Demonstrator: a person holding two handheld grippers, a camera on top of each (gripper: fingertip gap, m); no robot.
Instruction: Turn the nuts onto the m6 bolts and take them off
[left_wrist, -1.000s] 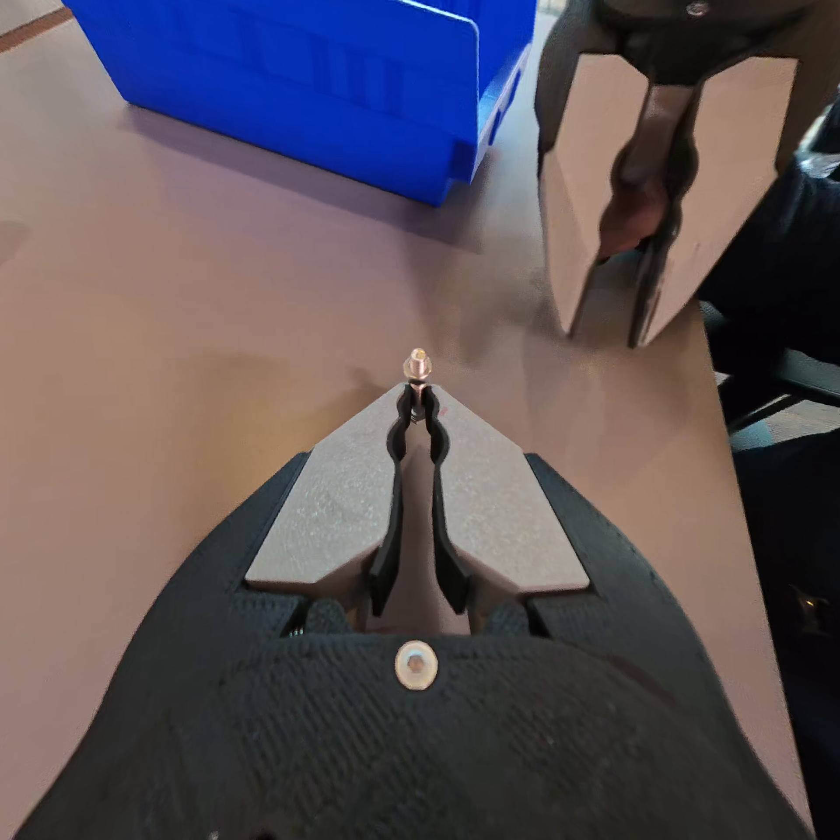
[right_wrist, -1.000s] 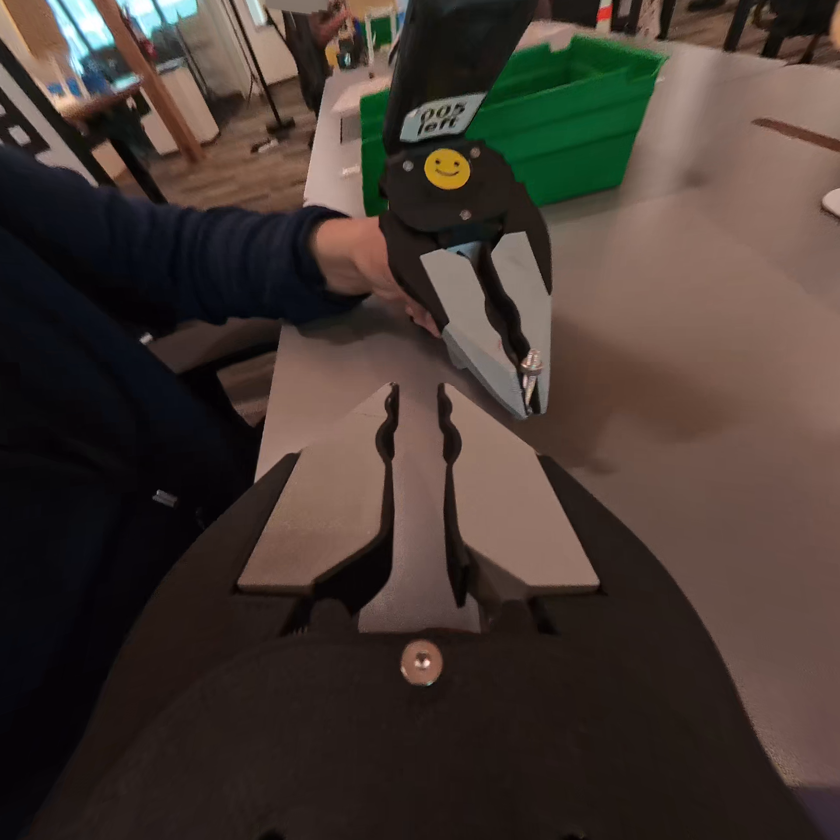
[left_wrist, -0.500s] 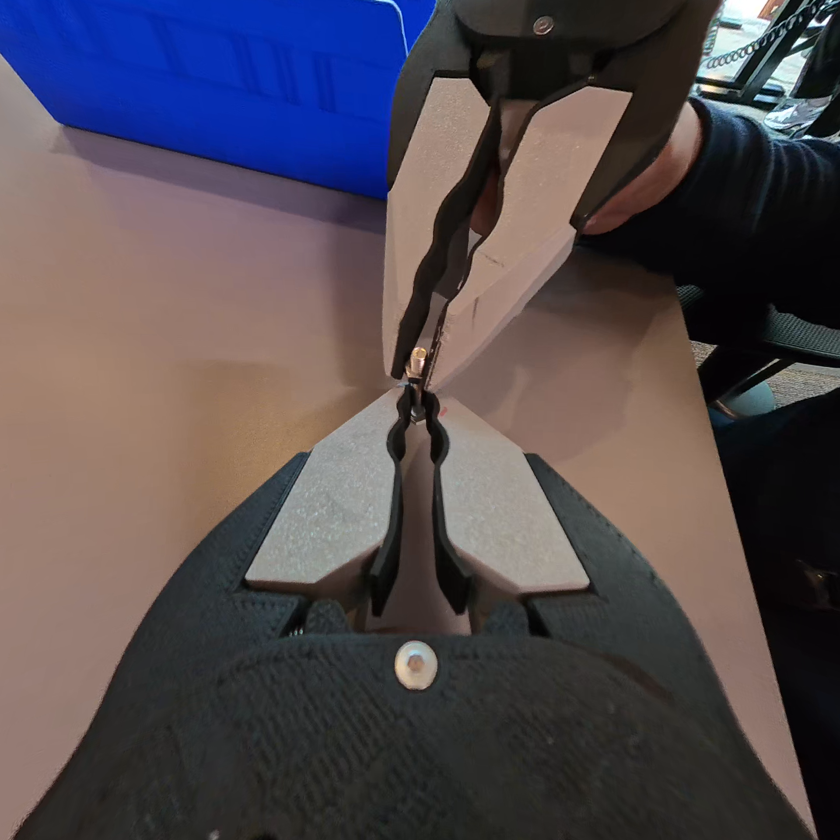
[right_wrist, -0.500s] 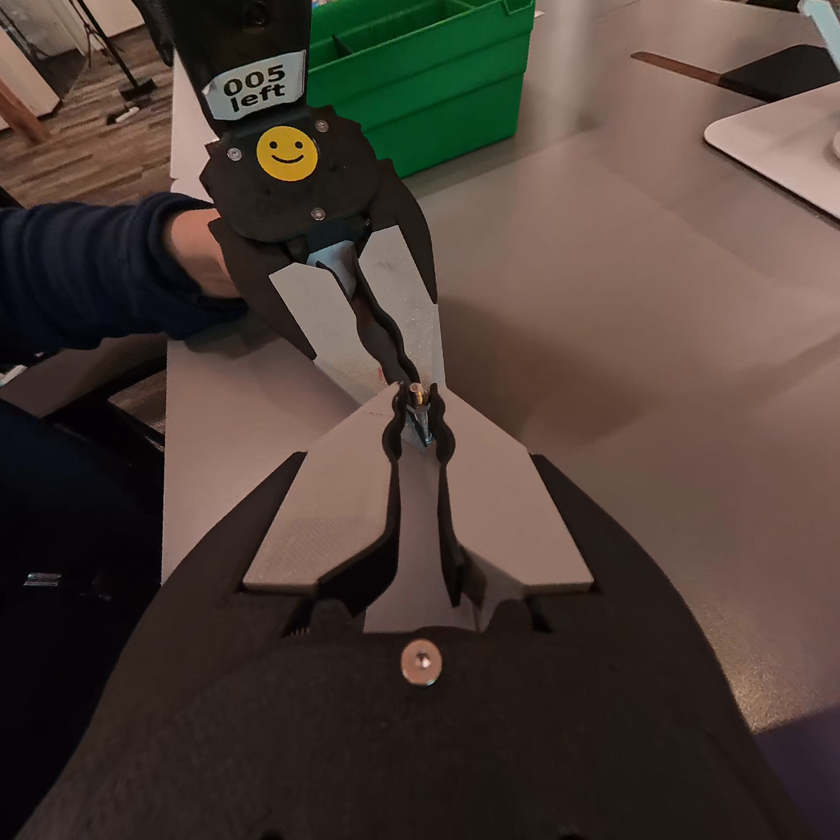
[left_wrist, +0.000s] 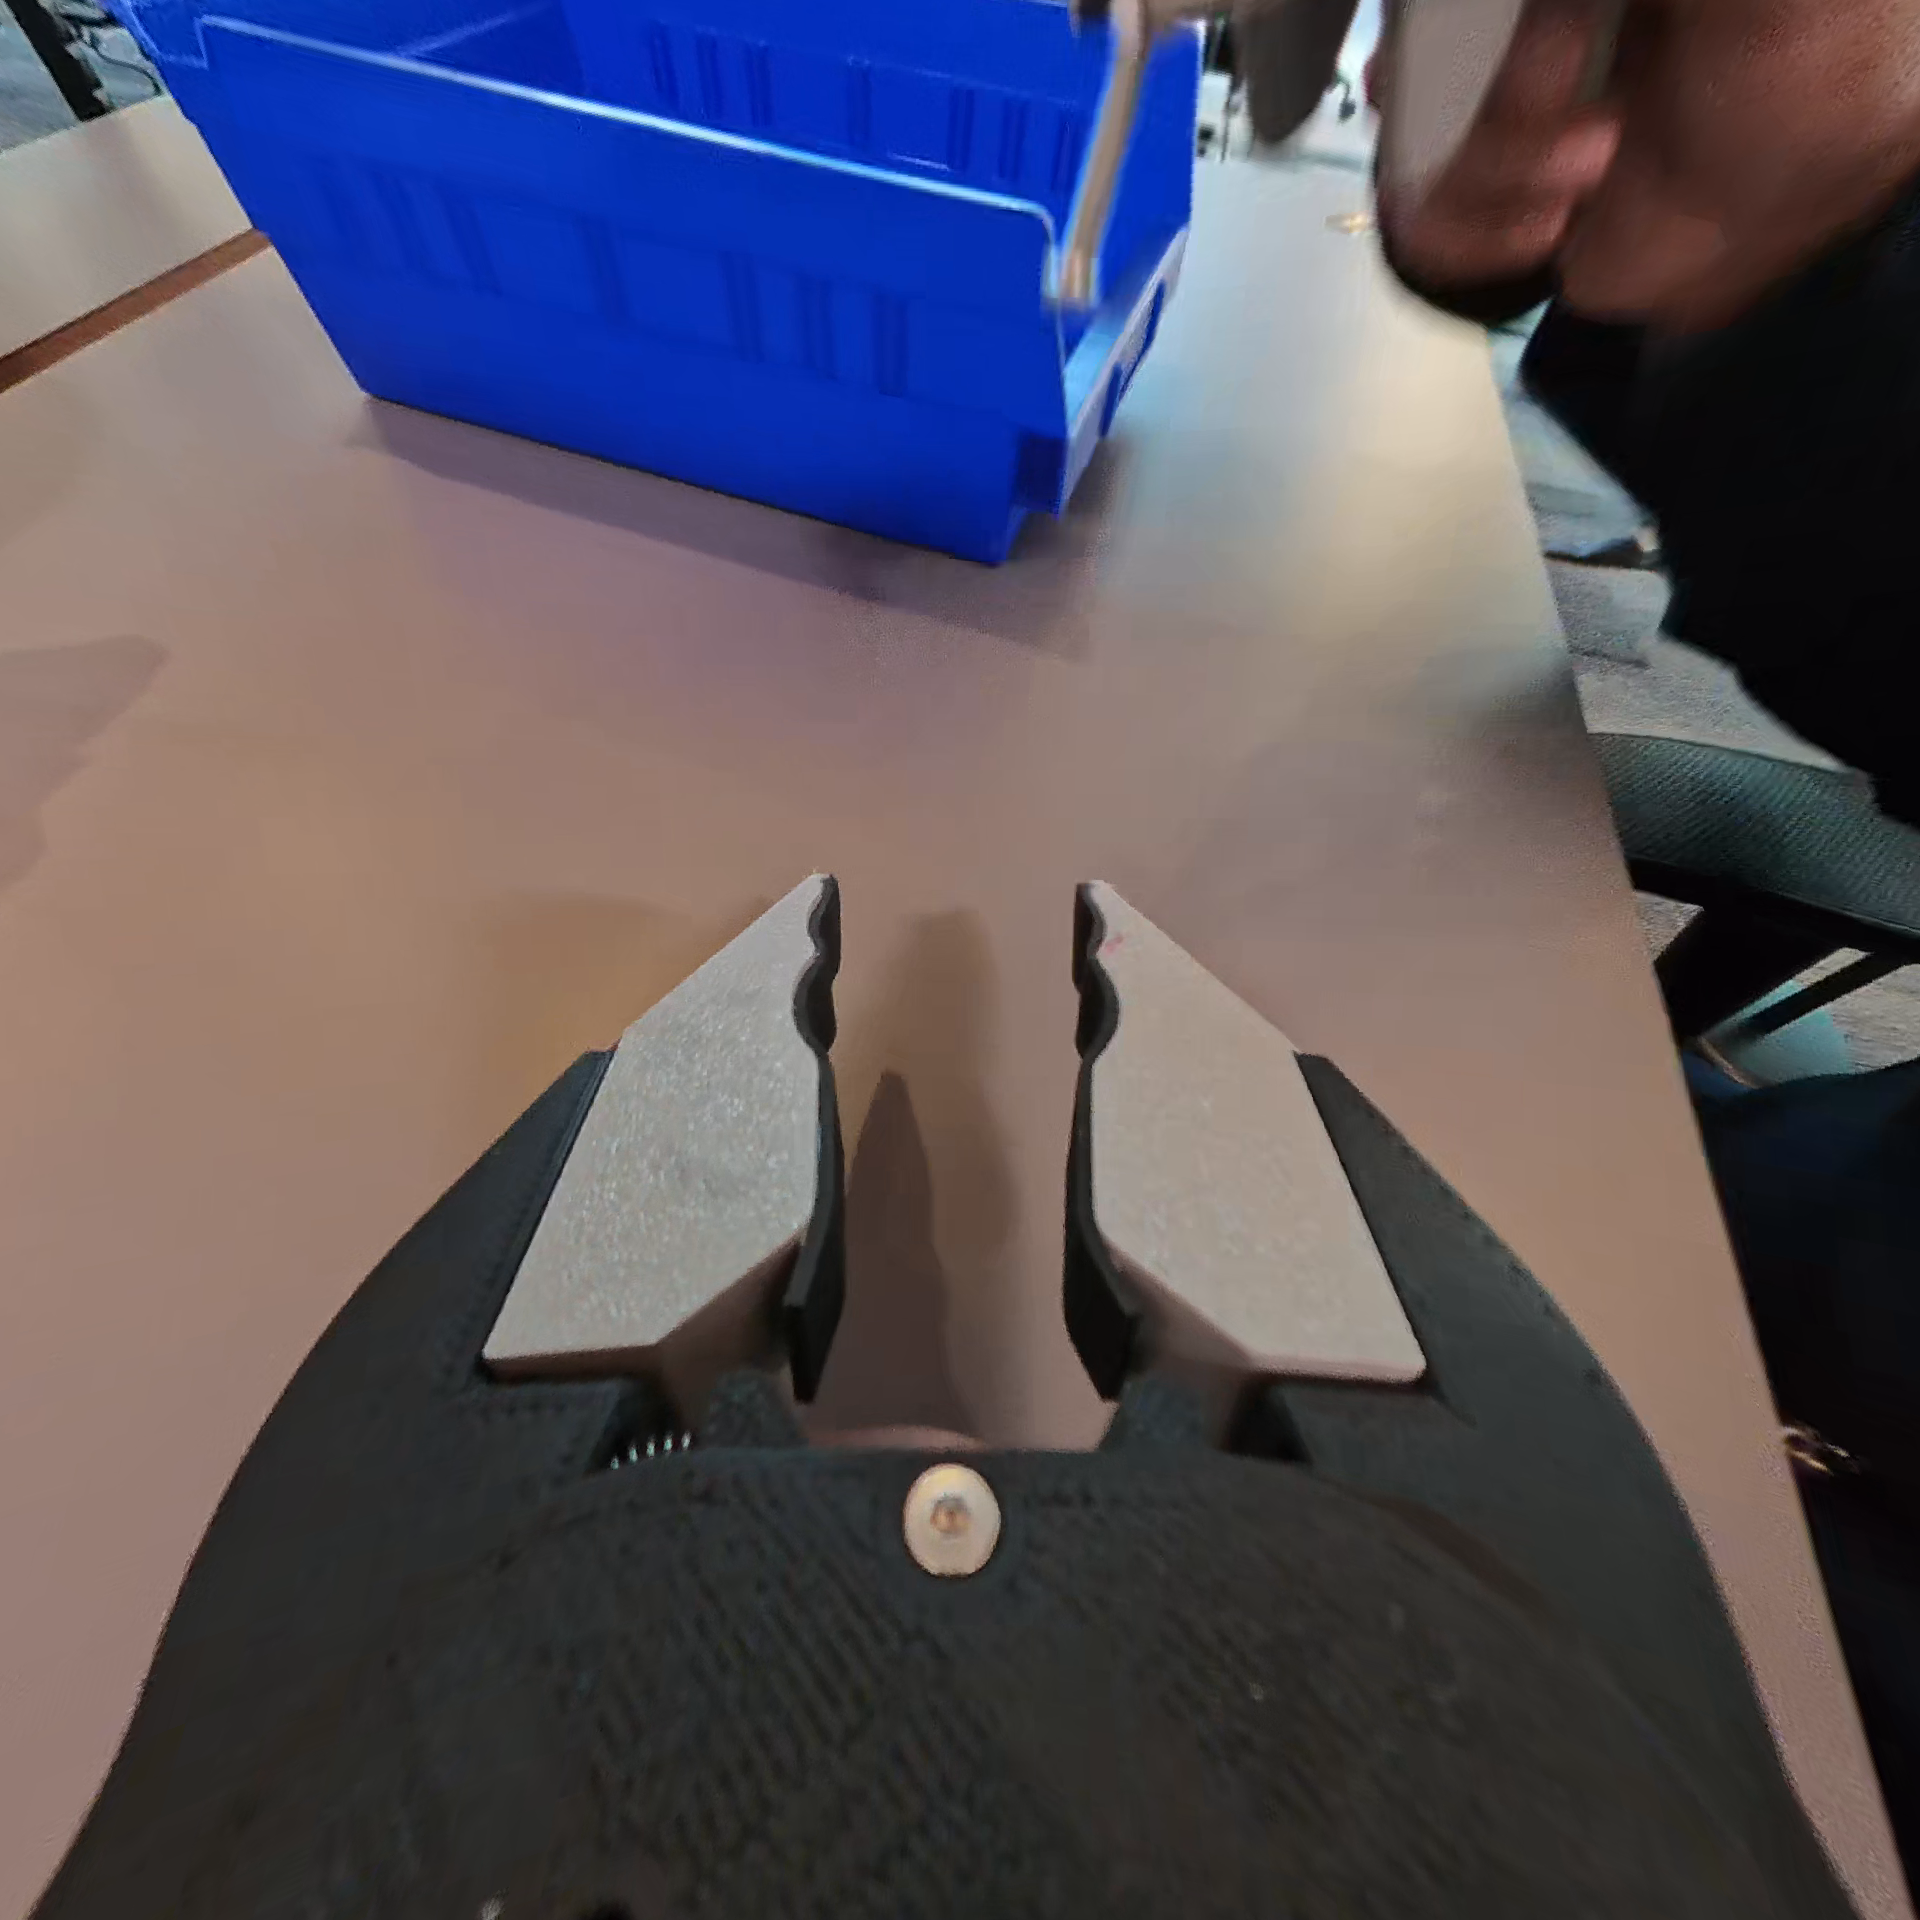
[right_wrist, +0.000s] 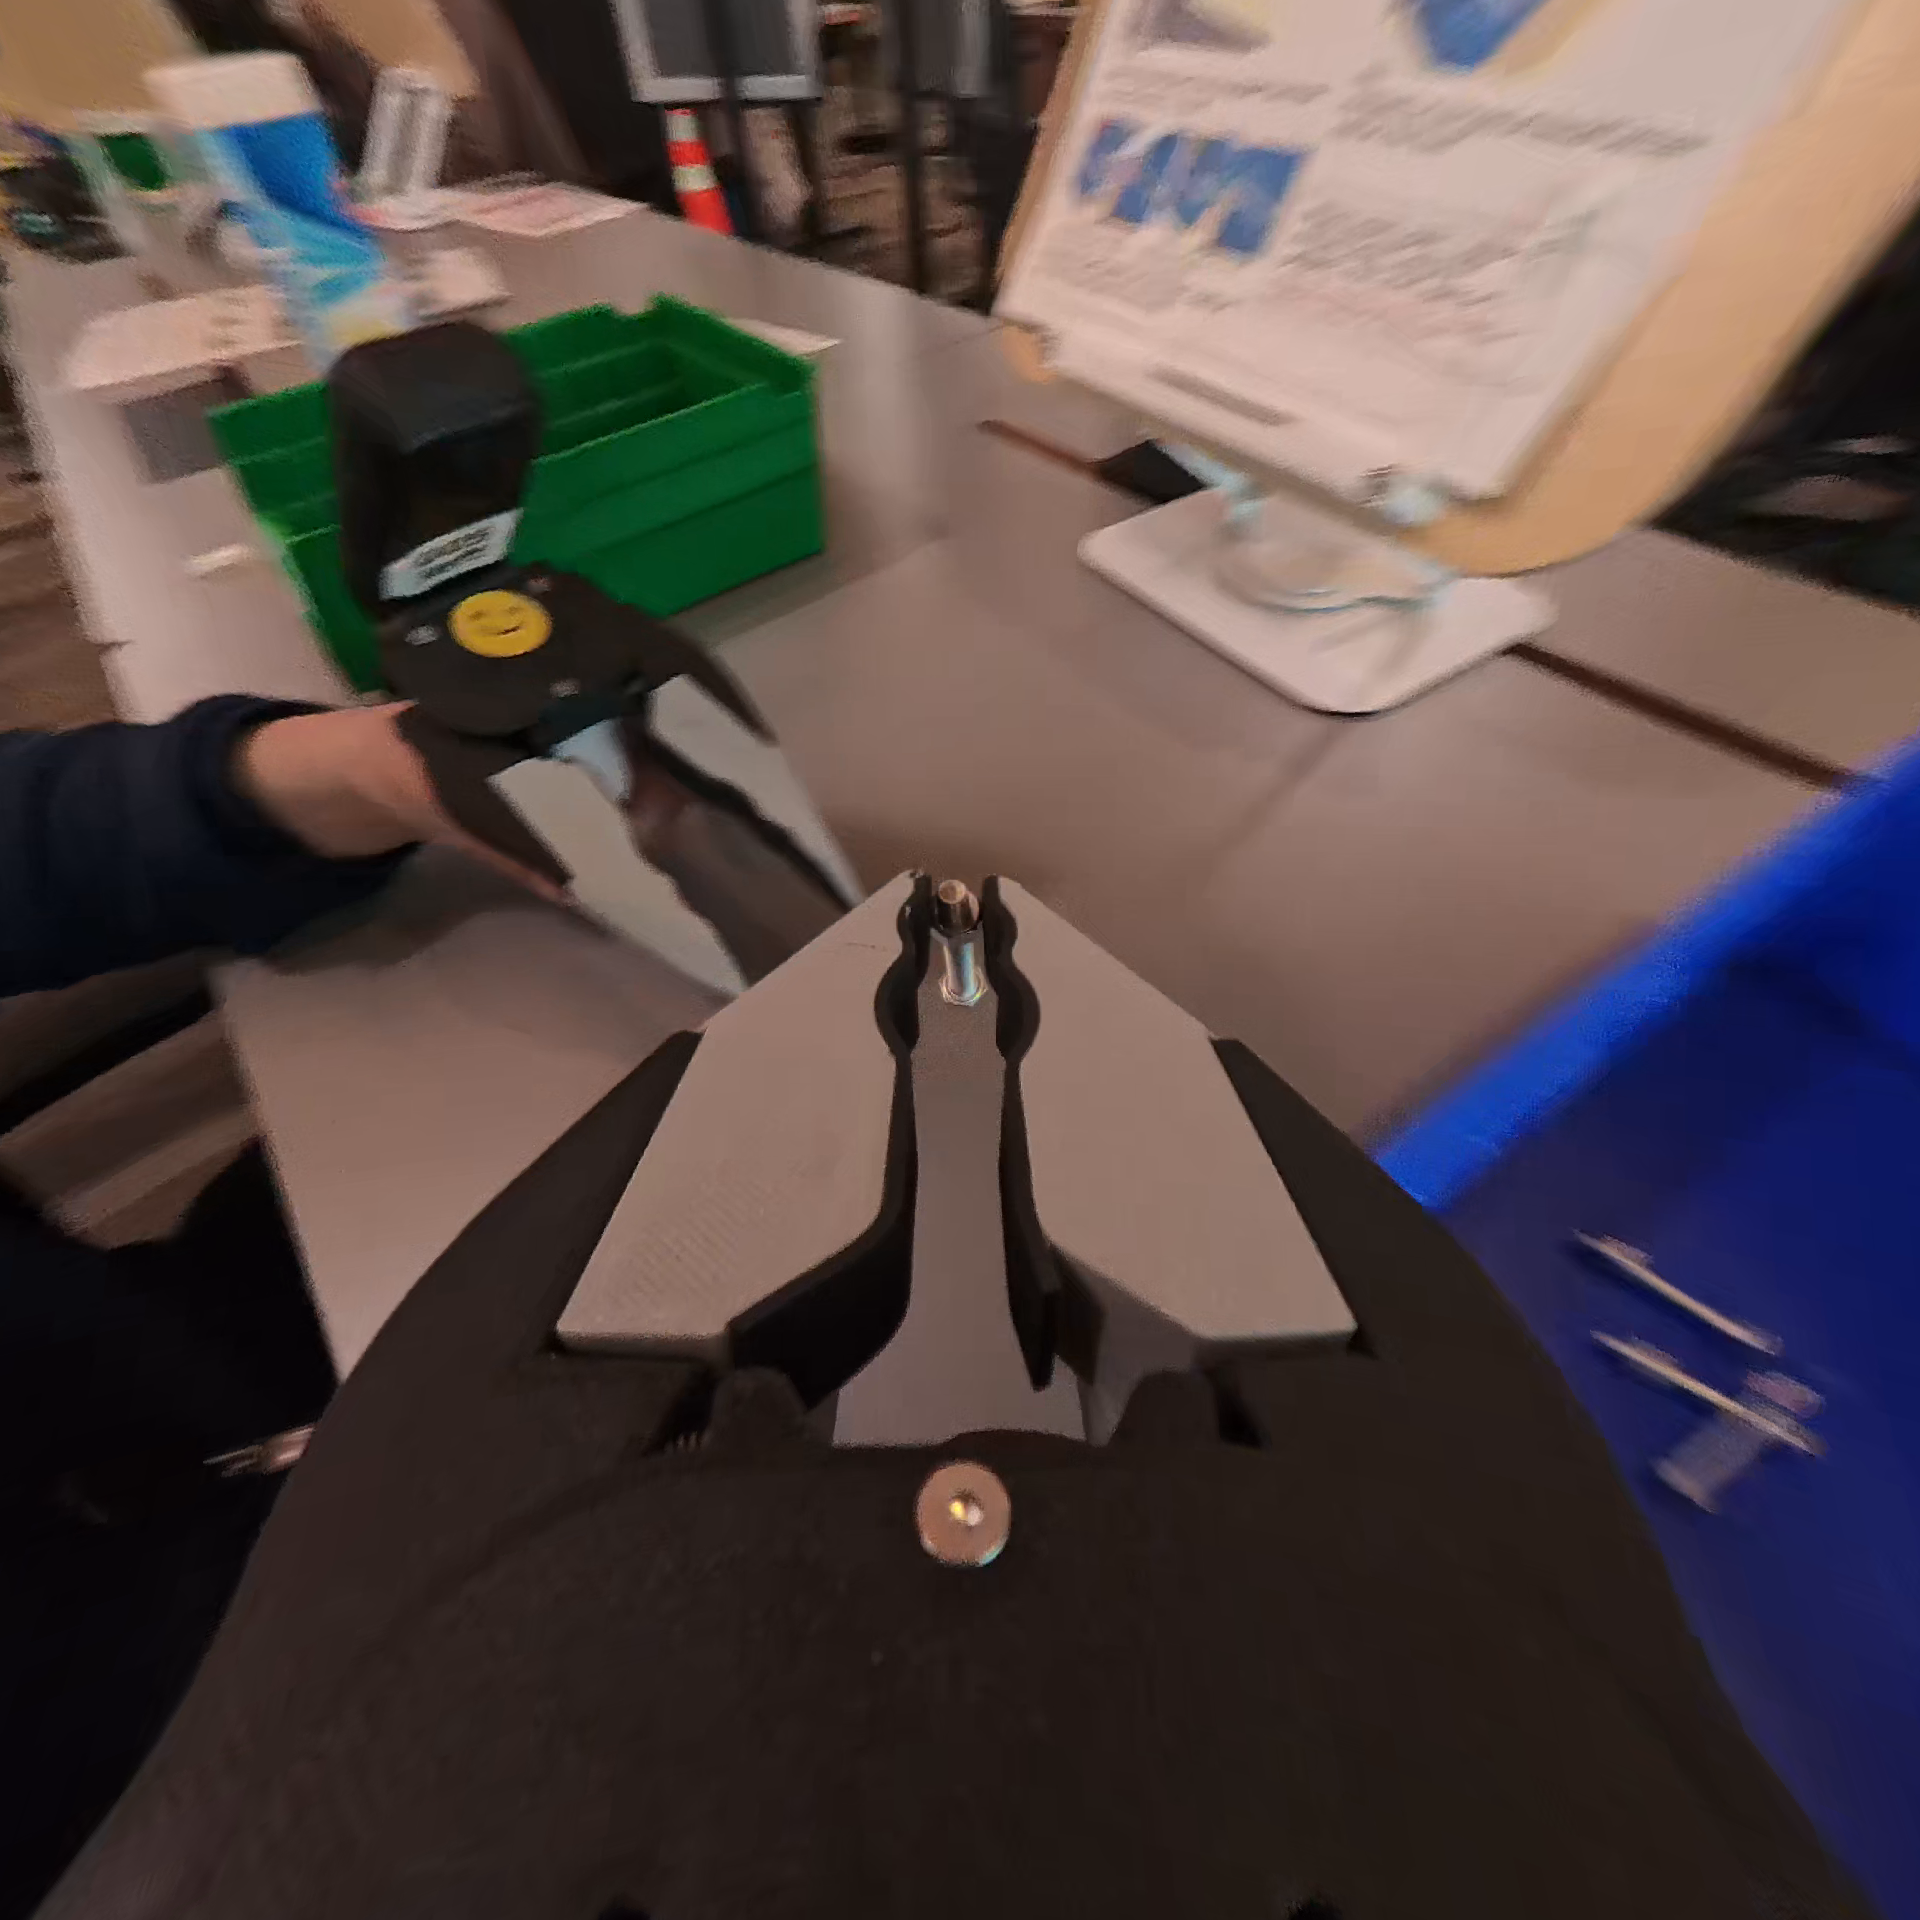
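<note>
My right gripper (right_wrist: 954, 885) is shut on a silver bolt with a nut (right_wrist: 957, 951) held lengthwise between its fingertips, above the grey table (right_wrist: 1039, 748). My left gripper (left_wrist: 954, 899) is open and empty, low over the table (left_wrist: 520, 727). It also shows in the right wrist view (right_wrist: 795, 935), open, just left of my right gripper's tips. In the left wrist view the right gripper is a blur at the top right (left_wrist: 1091, 187), over the blue bin (left_wrist: 665, 281).
The blue bin also shows at the right of the right wrist view (right_wrist: 1714, 1195), holding small metal parts (right_wrist: 1704, 1361). A green bin (right_wrist: 665, 488) stands at the back left. A white stand with a board (right_wrist: 1330, 603) is behind. The table edge and a chair (left_wrist: 1766, 831) lie at the right.
My left gripper opened and let go of the bolt. My right gripper closed on it and carried it up and away toward the blue bin.
</note>
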